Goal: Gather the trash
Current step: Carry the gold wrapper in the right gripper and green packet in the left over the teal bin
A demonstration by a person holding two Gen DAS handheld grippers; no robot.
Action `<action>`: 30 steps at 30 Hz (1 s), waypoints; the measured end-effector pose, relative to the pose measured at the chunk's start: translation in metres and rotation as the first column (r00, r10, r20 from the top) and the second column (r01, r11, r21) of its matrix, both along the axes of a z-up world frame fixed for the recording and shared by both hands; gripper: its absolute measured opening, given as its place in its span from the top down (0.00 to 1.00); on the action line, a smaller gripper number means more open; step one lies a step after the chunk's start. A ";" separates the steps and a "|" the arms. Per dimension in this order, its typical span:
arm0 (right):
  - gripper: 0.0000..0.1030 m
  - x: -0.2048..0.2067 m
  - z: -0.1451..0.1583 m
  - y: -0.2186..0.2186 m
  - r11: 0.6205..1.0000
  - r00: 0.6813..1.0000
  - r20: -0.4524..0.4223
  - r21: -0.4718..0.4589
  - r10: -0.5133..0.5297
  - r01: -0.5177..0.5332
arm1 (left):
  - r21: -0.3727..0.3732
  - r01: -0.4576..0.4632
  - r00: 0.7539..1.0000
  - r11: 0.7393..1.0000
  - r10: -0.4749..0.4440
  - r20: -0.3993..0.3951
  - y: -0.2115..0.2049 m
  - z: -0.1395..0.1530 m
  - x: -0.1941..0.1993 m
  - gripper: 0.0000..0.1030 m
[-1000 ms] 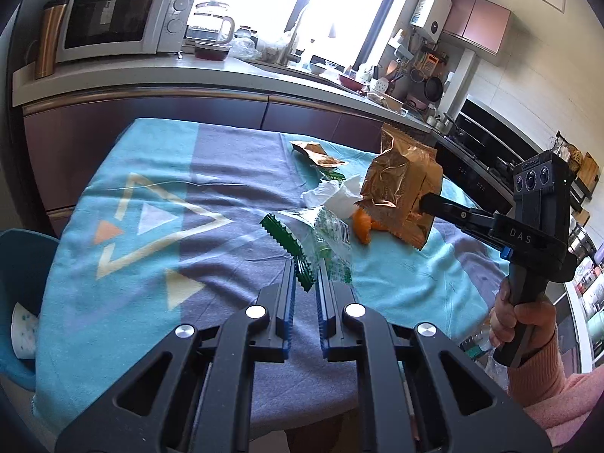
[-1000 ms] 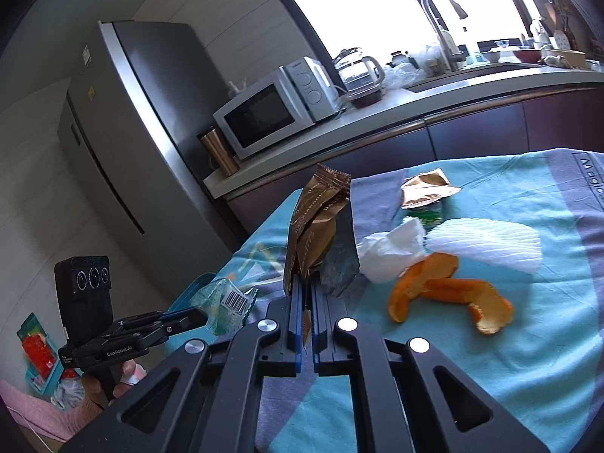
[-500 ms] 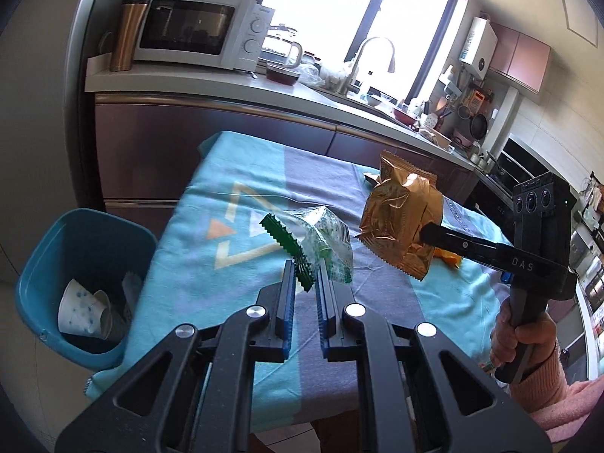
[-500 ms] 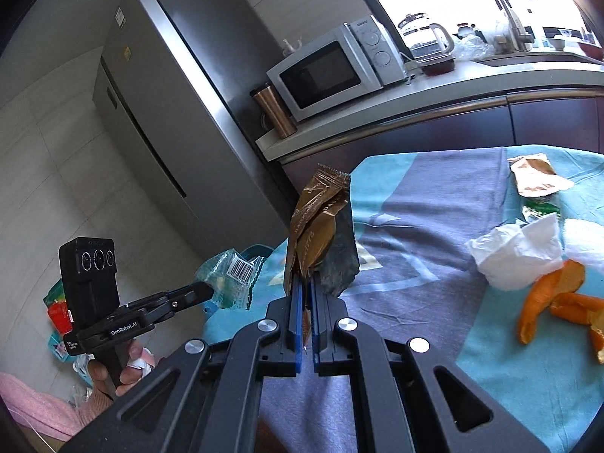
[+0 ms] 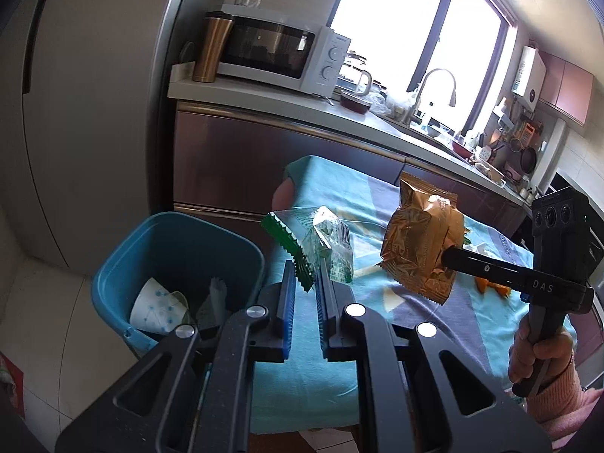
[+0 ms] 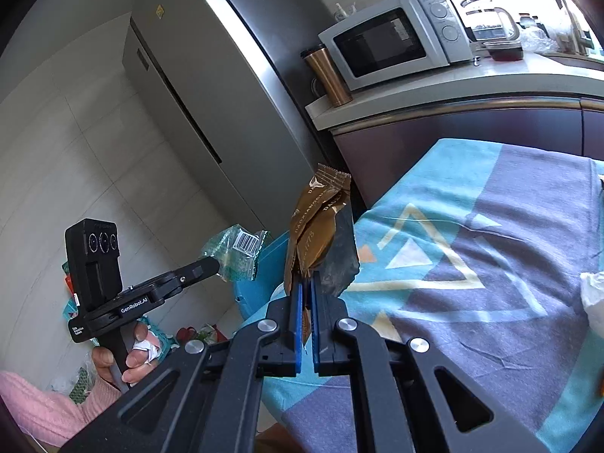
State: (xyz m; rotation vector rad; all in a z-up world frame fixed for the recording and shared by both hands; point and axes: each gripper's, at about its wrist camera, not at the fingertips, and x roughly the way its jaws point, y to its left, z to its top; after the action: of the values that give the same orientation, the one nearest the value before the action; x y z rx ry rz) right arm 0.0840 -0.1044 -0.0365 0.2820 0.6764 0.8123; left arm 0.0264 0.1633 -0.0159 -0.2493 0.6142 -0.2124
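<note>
While your left gripper (image 5: 304, 279) pinches the green wrapper (image 5: 321, 243) and your right gripper (image 6: 306, 290) clamps the gold packet (image 6: 321, 230) above the counter (image 5: 377, 358) edge, releasing short of the blue bin (image 5: 181, 241) would drop both onto the floor.

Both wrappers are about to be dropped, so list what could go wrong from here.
1. The left gripper pinches the clear green-edged plastic wrapper above the tablecloth edge, not above the blue plastic bin; released now, it may land on the floor.
2. The right gripper holds the gold foil snack bag by one corner; it could slip free.
</note>
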 end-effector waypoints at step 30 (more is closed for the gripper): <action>0.97 0.067 -0.024 0.140 0.978 0.986 -0.102 -0.146 0.131 -0.145 | 0.056 -0.182 0.972 0.982 0.188 -0.143 0.072 -0.061 0.030 0.88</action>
State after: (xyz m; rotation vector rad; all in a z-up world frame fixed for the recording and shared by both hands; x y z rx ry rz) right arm 0.1513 0.0356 -0.0600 0.1339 0.8474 0.8788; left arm 0.0564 0.2349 -0.0772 -0.2814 0.7371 -0.0005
